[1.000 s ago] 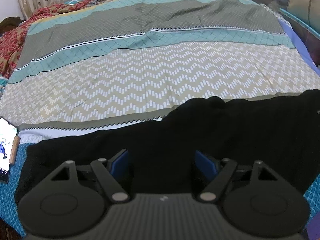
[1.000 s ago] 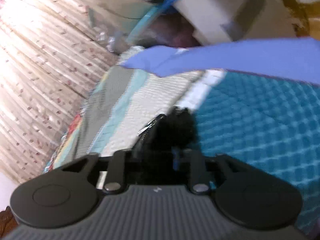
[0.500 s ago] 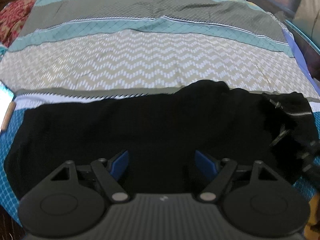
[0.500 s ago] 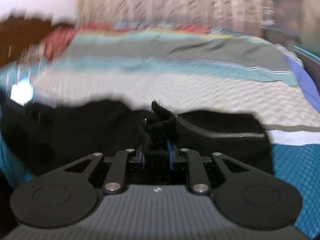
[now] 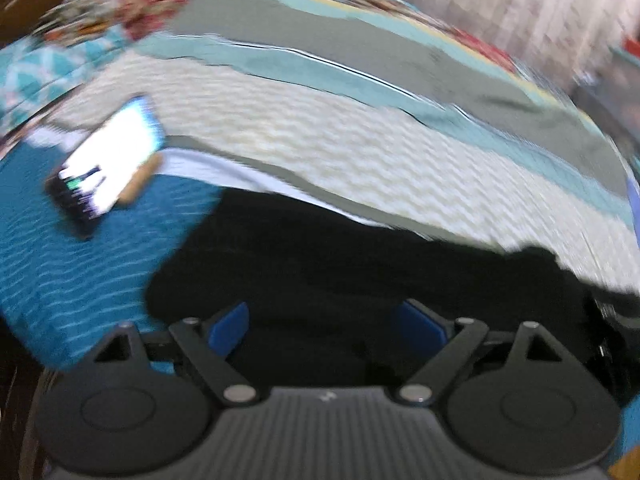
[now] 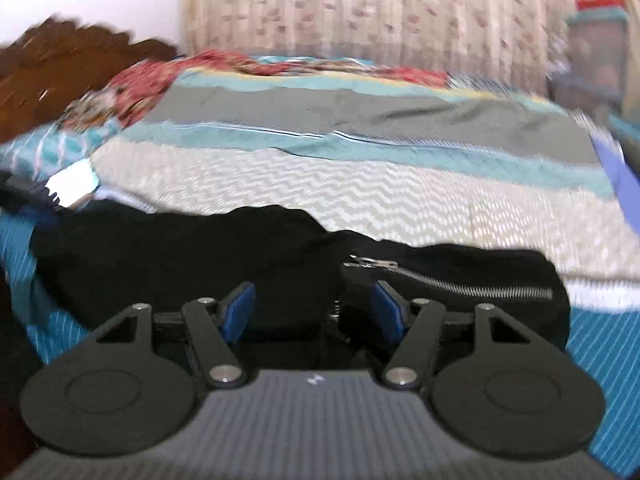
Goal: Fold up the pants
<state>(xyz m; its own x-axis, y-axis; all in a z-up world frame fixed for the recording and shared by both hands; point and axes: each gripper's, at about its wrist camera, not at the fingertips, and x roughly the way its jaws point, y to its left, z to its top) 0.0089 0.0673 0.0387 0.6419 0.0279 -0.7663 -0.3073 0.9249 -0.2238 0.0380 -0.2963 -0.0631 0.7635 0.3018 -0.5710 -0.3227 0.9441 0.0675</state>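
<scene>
Here, right hand-held gripper (image 6: 316,308) opening over black pants (image 6: 180,256), nothing clamped.

Black pants (image 5: 360,272) lie spread across the near edge of a bed (image 5: 360,152) covered in striped, zigzag-patterned sheets. The left hand-held gripper (image 5: 326,322) hangs over the dark cloth, its blue-padded jaws opening and pressing on nothing. A phone (image 5: 108,160) with a lit screen rests on the teal cover at left. The picture is blurred.

Left view motion-blurred; phone (image 5: 108,160) screen unreadable; pants (image 5: 360,272) right end cropped.
</scene>
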